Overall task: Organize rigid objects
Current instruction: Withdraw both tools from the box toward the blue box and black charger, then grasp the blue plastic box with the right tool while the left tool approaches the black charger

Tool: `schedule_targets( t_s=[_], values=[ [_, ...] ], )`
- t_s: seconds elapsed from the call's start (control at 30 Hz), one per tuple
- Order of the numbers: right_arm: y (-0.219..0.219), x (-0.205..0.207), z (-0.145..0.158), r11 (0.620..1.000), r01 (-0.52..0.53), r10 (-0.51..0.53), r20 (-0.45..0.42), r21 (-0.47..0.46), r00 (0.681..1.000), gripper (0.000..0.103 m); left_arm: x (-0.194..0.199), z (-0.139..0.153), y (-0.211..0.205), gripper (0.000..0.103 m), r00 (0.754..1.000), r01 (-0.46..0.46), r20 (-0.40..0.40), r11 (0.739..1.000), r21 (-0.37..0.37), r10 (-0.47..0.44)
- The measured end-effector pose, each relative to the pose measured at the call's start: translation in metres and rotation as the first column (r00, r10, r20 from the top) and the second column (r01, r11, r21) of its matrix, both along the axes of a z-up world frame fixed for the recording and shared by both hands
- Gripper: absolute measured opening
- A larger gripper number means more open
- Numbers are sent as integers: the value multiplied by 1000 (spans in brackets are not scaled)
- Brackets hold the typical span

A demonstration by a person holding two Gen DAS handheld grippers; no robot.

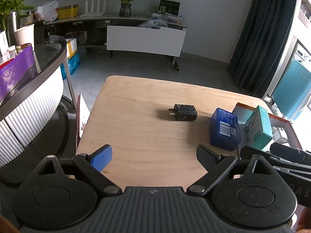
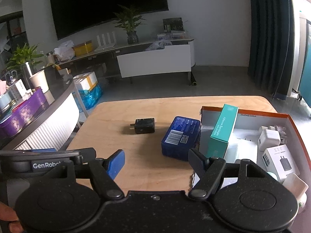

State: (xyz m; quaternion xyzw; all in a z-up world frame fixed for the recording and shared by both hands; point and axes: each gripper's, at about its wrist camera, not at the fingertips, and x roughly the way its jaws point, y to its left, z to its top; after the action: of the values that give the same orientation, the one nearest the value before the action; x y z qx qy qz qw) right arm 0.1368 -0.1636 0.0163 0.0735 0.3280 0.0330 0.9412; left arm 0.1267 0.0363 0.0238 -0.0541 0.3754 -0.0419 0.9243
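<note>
- The left tool (image 1: 153,159) hangs over the wooden surface (image 1: 136,128), jaws spread wide, nothing between them.
- The right tool (image 2: 156,162) is likewise wide and empty.
- A black charger (image 2: 142,125) lies ahead of both tools, apart from them.
- A blue box (image 2: 179,137) sits just ahead of the right tool, beside an orange-rimmed box (image 2: 297,128).
- A teal carton (image 2: 223,128) leans on that box's rim; inside lie what appear to be white adapters (image 2: 269,138).

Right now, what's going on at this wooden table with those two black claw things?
A person holds a gripper in each hand, tidying small items into a cardboard box. Both the left gripper and the right gripper are open and hold nothing. A black charger and a blue case lie loose on the table. A teal carton leans in the box beside white chargers.
</note>
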Motion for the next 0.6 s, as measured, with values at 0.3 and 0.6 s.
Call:
schedule_targets(
  t_s=[0.3, 0.6],
  values=[
    [-3, 30, -13, 999, 48, -48, -20, 17, 999, 89, 16, -8, 6, 96, 1000, -1, -12, 1000, -3, 1],
    [7, 72, -35, 991, 133, -134, -39, -13, 990, 89, 31, -17, 18, 97, 1000, -19, -25, 1000, -17, 18]
  ],
)
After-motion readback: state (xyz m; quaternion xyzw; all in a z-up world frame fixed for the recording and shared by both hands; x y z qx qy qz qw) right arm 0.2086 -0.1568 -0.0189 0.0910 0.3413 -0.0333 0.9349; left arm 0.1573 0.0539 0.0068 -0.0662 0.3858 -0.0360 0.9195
